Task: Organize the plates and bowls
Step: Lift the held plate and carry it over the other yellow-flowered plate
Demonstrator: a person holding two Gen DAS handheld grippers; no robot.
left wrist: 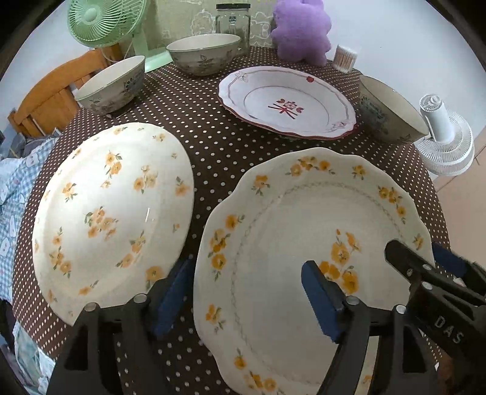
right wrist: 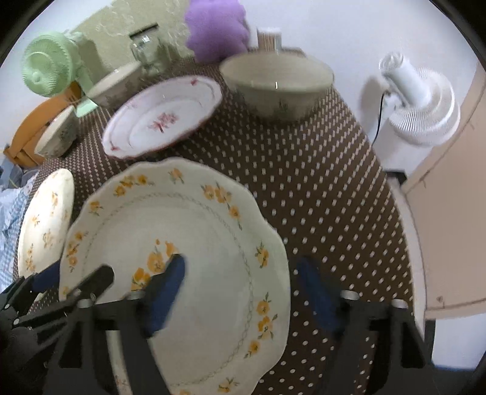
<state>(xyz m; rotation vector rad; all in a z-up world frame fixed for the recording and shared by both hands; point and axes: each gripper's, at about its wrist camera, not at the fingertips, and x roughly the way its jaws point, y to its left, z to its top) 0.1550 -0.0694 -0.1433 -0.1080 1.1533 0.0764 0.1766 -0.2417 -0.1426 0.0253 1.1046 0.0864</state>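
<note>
A scalloped plate with yellow flowers (left wrist: 303, 237) (right wrist: 188, 243) lies flat on the brown dotted tablecloth (left wrist: 209, 127). My left gripper (left wrist: 247, 300) stands open astride the plate's left rim, one blue pad outside it and one over the plate. My right gripper (right wrist: 243, 294) is open astride the right rim in the same way. Each gripper shows in the other's view: the right gripper (left wrist: 425, 258) and the left gripper (right wrist: 70, 278). A round yellow-flowered plate (left wrist: 112, 218) lies to the left. Pink-edged plates (left wrist: 288, 103) are stacked further back. Three floral bowls (left wrist: 112, 85) (left wrist: 203, 53) (left wrist: 391, 109) stand along the back and the right.
At the table's far edge are a green fan (left wrist: 106, 21), a glass jar (left wrist: 233, 21), a purple plush (left wrist: 300, 30) and a swab holder (left wrist: 344, 57). A white fan (left wrist: 443, 136) stands off the right edge. A wooden chair (left wrist: 51, 94) and blue checked cloth (left wrist: 15, 188) are left.
</note>
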